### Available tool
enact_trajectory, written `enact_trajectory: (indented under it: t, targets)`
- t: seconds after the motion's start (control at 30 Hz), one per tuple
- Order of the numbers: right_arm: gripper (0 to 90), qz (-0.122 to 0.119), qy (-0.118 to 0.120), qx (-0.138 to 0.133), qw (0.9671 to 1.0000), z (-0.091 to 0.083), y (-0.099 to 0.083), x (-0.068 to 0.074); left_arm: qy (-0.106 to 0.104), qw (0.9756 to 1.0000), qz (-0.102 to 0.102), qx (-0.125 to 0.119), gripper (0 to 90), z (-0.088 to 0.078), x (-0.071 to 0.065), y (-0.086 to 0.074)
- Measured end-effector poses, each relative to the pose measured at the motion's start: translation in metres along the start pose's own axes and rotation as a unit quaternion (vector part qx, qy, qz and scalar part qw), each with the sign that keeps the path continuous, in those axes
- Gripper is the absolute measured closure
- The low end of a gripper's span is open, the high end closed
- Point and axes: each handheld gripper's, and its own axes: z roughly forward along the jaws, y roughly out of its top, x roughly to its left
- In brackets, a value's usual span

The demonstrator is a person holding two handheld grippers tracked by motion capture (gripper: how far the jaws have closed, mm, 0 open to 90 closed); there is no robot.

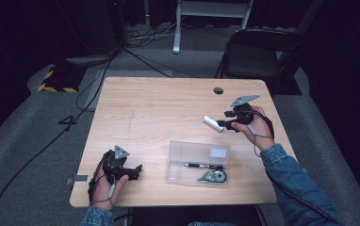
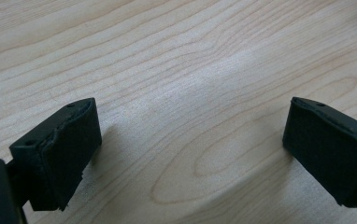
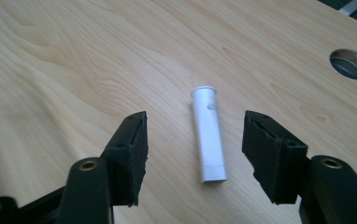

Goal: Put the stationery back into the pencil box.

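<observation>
The right gripper, jaws wide, straddles the white tube, ungripped; the left gripper gapes empty; the near box awaits.

Table: case near front edge, centre-right, w/ pen and tape dispenser in it. Tube lies behind case, between right gripper jaws, apart. Left gripper front-left, on table. Chair behind table
</observation>
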Motion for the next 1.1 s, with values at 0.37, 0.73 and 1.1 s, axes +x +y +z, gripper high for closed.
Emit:
enact_trajectory:
  t: [0.37,0.73,1.1]
  targets:
    - [41.3,0.019,-0.006,0.037,0.9991,0.027,-0.009,-0.018,0.0,1.0,0.0,0.0,4.7,0.0,0.0,0.0]
    - [46.2,0.02,-0.003,0.072,0.9972,0.044,-0.016,-0.023,0.0,1.0,0.0,0.0,4.6,0.0,0.0,0.0]
    - [54.5,0.008,0.004,0.107,0.9942,0.057,-0.019,-0.022,0.001,1.0,0.001,0.0,4.6,0.0,0.0,0.0]
